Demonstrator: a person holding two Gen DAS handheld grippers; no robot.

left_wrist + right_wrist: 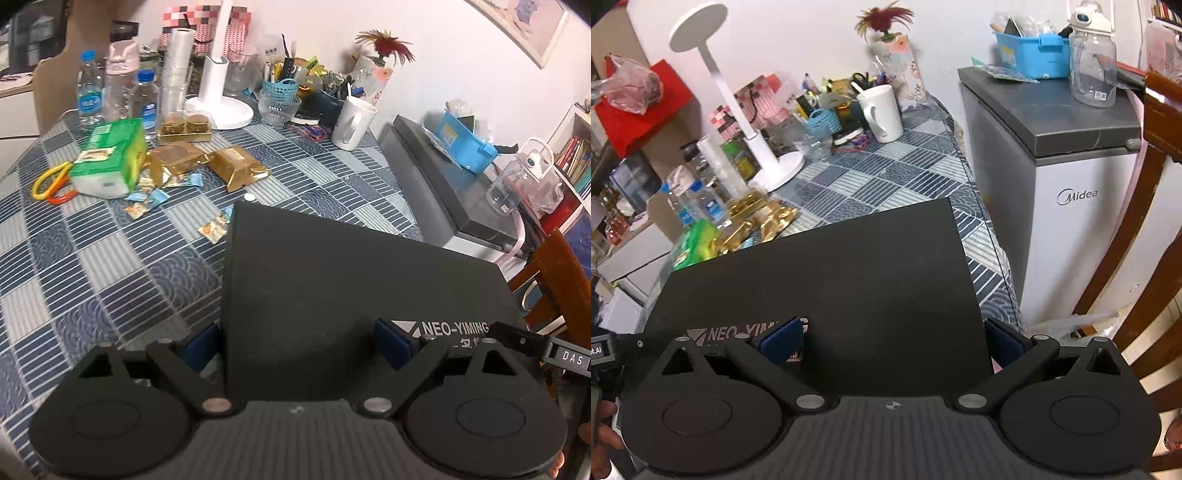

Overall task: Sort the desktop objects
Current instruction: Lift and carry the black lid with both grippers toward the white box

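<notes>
Centre of both frames: black box (354, 288) on table (92, 266). Left gripper (295, 343) & right gripper (894, 343) both spread wide, straddling box edges; actual grip unclear.

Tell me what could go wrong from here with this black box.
Both grippers, left and right, look open around the black box, so it may slip or tilt if lifted. Moved forward, it could push the candy wrapper and gold packets. Its right side lies near the table edge and could slide off.
</notes>
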